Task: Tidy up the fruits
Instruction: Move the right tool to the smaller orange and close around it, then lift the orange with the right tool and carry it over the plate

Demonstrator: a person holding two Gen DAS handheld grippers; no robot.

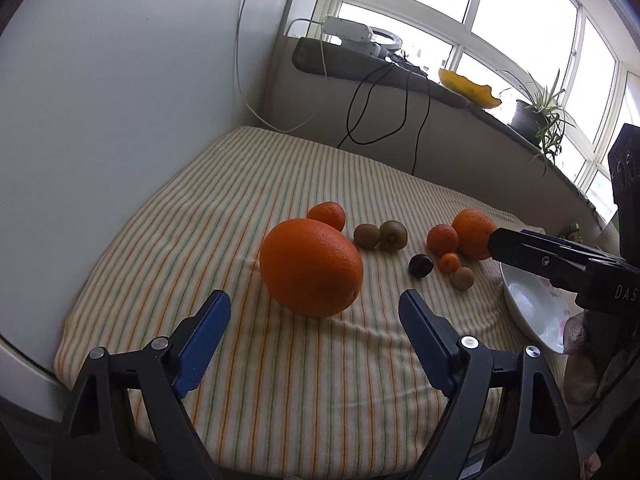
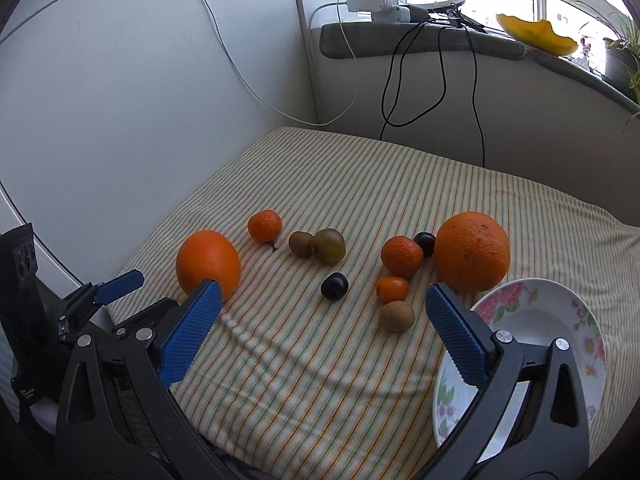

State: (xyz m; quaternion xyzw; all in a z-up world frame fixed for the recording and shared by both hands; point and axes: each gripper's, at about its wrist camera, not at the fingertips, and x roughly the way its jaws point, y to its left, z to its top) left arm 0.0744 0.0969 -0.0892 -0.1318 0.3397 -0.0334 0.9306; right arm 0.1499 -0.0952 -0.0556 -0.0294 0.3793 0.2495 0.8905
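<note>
Striped towelling in cream, orange and green covers the work surface (image 2: 320, 360), which sits in a corner between a white wall and a low ledge under bright windows; going left to right in the right wrist view, the left gripper (image 2: 120, 282) enters at the left edge with its blue pads apart, just beside a large orange (image 2: 208, 262); behind that lies a small mandarin (image 2: 264, 225); next come two kiwis (image 2: 318, 244) touching one another; nearer the camera is a dark plum (image 2: 334, 286) on its own; further right a cluster gathers: a medium mandarin (image 2: 401, 256), a second dark plum (image 2: 425, 243) behind it, a tiny mandarin (image 2: 392, 289) in front, and a brown kiwi (image 2: 396, 315) nearest the camera; a bigger orange (image 2: 472, 251) rests at the right of the cluster, just beside the rim of a white floral plate (image 2: 560, 320) that holds no fruit; the right gripper (image 2: 320, 312) has its blue fingers spread wide and grips nothing; in the left wrist view the left gripper (image 1: 314, 308) is likewise spread wide, the large orange (image 1: 311, 266) lying just ahead of its tips and untouched; black and white cables (image 2: 440, 72) hang down the ledge wall, and a yellow dish (image 2: 536, 34) and a potted plant (image 1: 540, 116) sit on the sill.
</note>
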